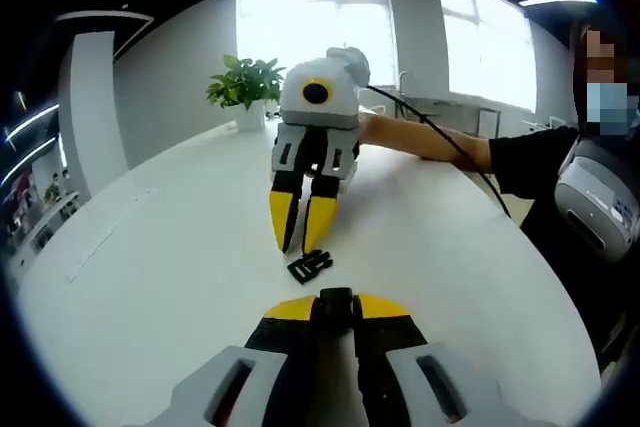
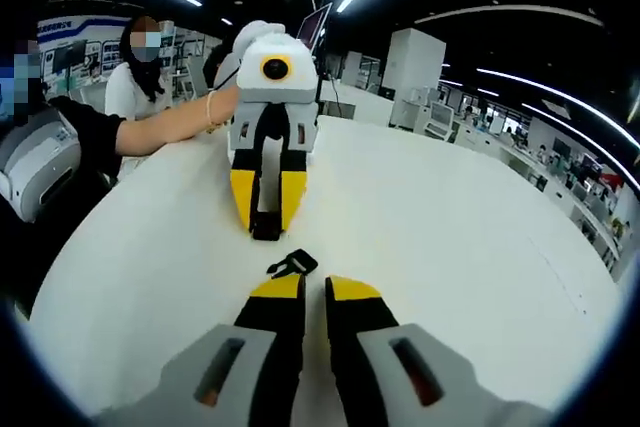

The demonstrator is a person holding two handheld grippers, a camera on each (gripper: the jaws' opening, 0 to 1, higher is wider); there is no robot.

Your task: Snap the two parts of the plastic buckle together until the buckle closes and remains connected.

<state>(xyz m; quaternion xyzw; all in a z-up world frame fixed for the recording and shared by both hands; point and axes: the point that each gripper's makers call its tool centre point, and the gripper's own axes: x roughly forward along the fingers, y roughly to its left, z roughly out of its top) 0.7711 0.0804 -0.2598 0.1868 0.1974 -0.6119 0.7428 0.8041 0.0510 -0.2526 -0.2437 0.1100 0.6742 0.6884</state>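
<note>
Left gripper view: left hand-held gripper (image 1: 337, 309) clamps one black buckle part (image 1: 336, 302); the other part (image 1: 309, 267) lies on the white counter (image 1: 150, 277) between both tips, nearer the right hand-held gripper (image 1: 303, 232) (jaws nearly closed, empty).

White round table (image 1: 150, 247), black buckle piece (image 1: 309, 266) on it, potted plant (image 1: 245, 92) at edge
</note>
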